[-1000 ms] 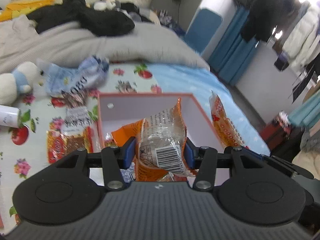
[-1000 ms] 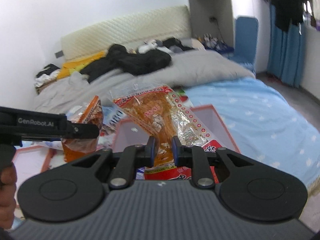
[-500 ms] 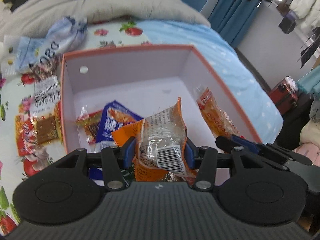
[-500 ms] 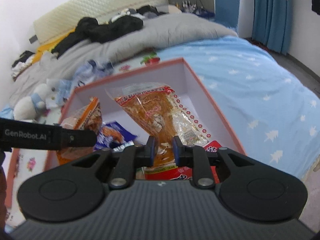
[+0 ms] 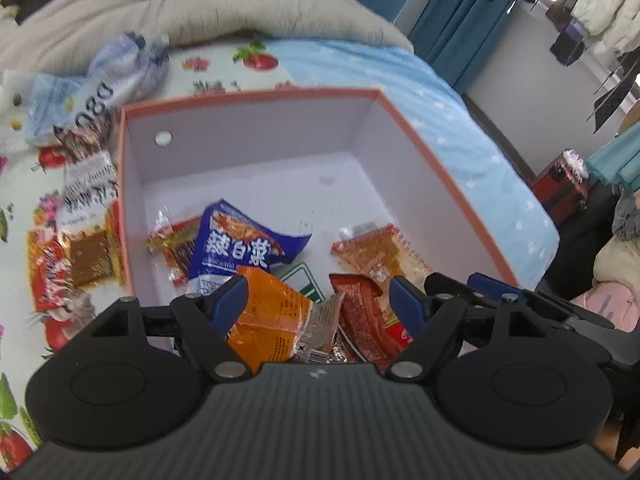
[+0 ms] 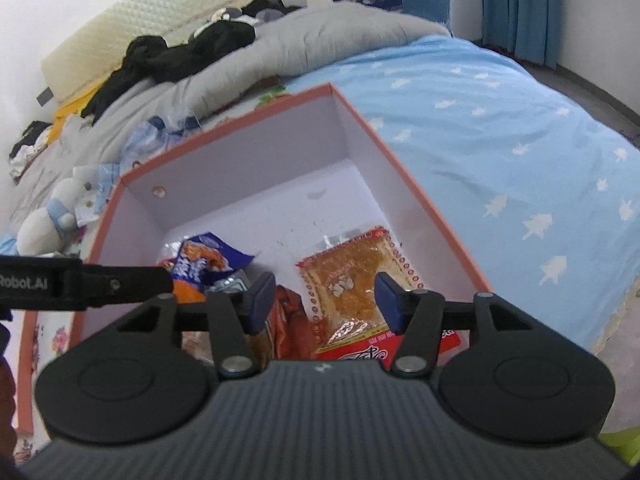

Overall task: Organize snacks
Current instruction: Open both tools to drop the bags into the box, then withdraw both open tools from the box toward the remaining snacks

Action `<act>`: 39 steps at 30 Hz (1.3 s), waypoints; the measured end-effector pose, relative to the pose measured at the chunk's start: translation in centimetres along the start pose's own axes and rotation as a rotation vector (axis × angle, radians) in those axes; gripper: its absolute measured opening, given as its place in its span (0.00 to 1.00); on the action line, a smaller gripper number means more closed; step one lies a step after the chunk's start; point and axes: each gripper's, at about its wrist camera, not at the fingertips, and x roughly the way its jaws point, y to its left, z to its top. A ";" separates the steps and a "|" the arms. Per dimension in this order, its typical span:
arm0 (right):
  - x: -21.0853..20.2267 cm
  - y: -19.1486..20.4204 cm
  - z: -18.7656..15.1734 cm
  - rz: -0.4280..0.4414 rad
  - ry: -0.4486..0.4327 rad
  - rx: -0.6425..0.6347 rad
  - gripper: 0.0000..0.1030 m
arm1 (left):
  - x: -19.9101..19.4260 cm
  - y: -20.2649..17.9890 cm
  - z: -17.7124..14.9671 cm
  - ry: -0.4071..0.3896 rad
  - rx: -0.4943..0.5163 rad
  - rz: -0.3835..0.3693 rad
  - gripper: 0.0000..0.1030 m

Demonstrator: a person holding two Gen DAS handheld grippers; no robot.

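Inside the pink-rimmed box [image 5: 420, 136], packets crowd the near edge; its far half lies bare. Both the left tongs [image 5: 320, 300] and right tongs [image 6: 322, 300] are opening, clamping nothing.

left gripper [image 5: 318, 300] opening, orange packet [image 5: 272, 320] in box [image 5: 440, 176]

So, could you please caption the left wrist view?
Left tongs opening over the orange snack packet inside the pink-rimmed box.
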 end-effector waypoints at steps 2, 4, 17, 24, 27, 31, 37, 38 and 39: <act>-1.1 0.4 0.2 0.012 -0.016 -0.007 0.55 | -1.9 -0.3 -0.2 -0.028 0.005 -0.006 0.79; -2.4 1.0 0.2 0.022 -0.038 -0.014 0.55 | -3.6 -0.4 -0.3 -0.053 0.007 -0.007 0.79; -10.8 5.5 -0.1 0.054 -0.187 -0.086 0.55 | -16.0 -0.8 -3.1 -0.242 0.034 0.020 0.79; -14.8 7.7 -1.9 0.090 -0.241 -0.105 0.55 | -22.4 -0.4 -6.7 -0.350 0.050 0.049 0.79; -15.8 8.4 -3.0 0.106 -0.244 -0.110 0.55 | -24.2 -0.1 -8.2 -0.374 0.051 0.071 0.79; -16.8 9.4 -4.3 0.122 -0.245 -0.125 0.55 | -26.0 0.9 -10.1 -0.403 0.025 0.081 0.79; -17.9 11.0 -6.3 0.151 -0.260 -0.138 0.55 | -28.3 2.7 -13.6 -0.423 -0.014 0.125 0.79; -18.0 11.3 -6.6 0.156 -0.261 -0.136 0.55 | -28.7 3.1 -14.3 -0.424 -0.024 0.134 0.79; -18.0 11.5 -6.9 0.163 -0.262 -0.135 0.55 | -29.0 3.6 -14.8 -0.424 -0.034 0.142 0.79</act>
